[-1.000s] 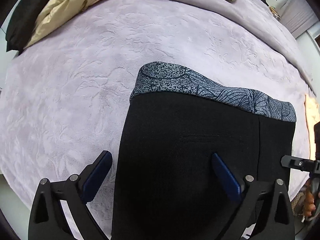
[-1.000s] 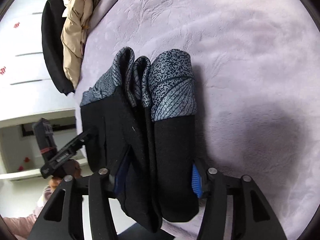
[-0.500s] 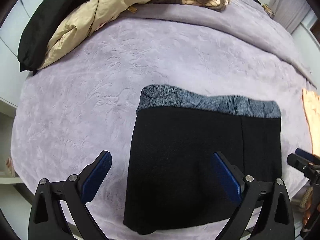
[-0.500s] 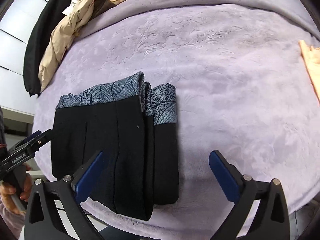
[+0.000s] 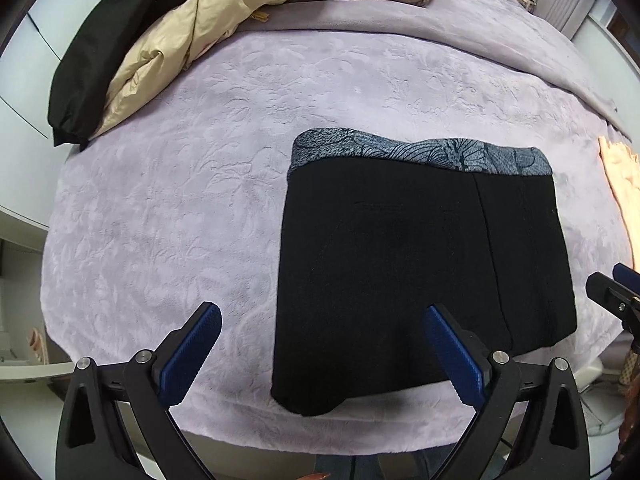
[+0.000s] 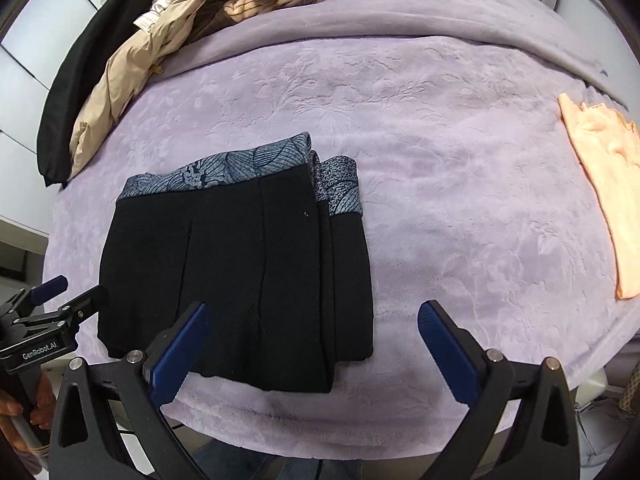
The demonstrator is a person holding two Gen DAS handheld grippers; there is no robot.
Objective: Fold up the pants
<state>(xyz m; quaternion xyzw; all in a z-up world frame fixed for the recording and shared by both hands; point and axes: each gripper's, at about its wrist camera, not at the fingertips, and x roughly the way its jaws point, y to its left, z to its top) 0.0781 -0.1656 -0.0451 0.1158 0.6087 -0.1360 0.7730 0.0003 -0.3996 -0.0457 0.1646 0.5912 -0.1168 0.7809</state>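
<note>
On the near part of a lilac bed point(image 5: 200, 184), black pants point(image 5: 420, 264) with a patterned grey waistband are seen folded into a compact block, waistband on the far side, long axis running across. Both grippers are held above it, fingers spread wide and empty: the left gripper point(image 5: 320, 344) over its left edge, the right gripper point(image 6: 312, 340) over its right edge. Stacked layers at the right edge are shown only by the right wrist view
</note>
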